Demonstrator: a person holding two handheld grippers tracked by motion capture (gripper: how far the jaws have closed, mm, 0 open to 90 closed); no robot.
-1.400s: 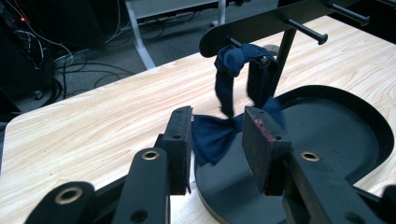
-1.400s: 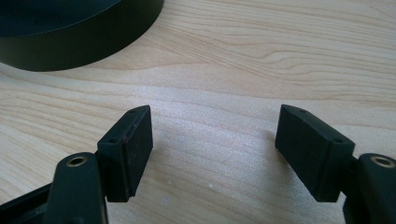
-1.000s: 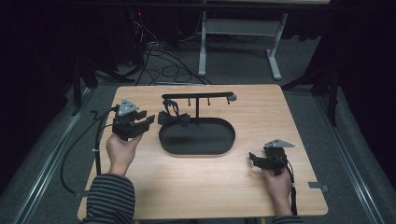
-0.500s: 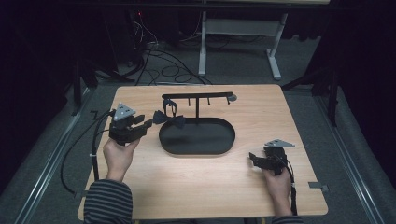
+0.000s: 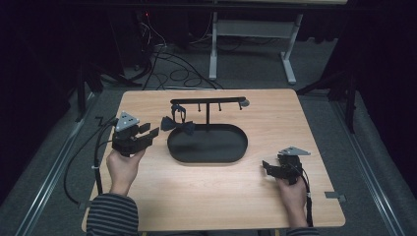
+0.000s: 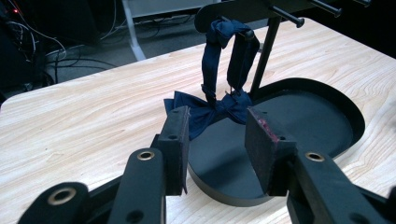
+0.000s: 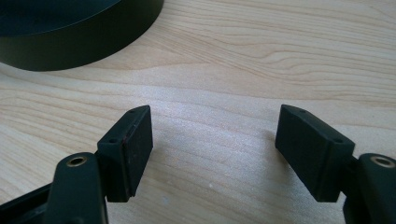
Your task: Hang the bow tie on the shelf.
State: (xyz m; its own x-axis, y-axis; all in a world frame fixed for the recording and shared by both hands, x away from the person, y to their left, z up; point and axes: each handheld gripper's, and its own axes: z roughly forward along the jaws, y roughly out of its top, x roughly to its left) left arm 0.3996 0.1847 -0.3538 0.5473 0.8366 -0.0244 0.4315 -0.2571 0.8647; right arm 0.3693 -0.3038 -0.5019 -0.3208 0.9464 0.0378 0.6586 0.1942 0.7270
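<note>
Bow tie [image 6: 212, 109] already hung by strap on rack [image 5: 209, 102] peg, bow dangling over tray [image 5: 236, 152] rim. My left gripper [image 6: 217, 140] just short of it, jaws spread, empty. Right gripper [image 7: 215, 140] parked on table [image 5: 196, 196], jaws wide, empty. Hanging looks done; I judge only pulling clear left.

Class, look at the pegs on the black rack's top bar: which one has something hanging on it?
The leftmost peg of the rack: a navy bow tie hangs from it by its strap, while the other pegs are bare.

Light falls from overhead onto the table [image 5: 206, 196], leaving the surrounding room dark. The high view looks soft and grainy. Both gripper views are sharper.
</note>
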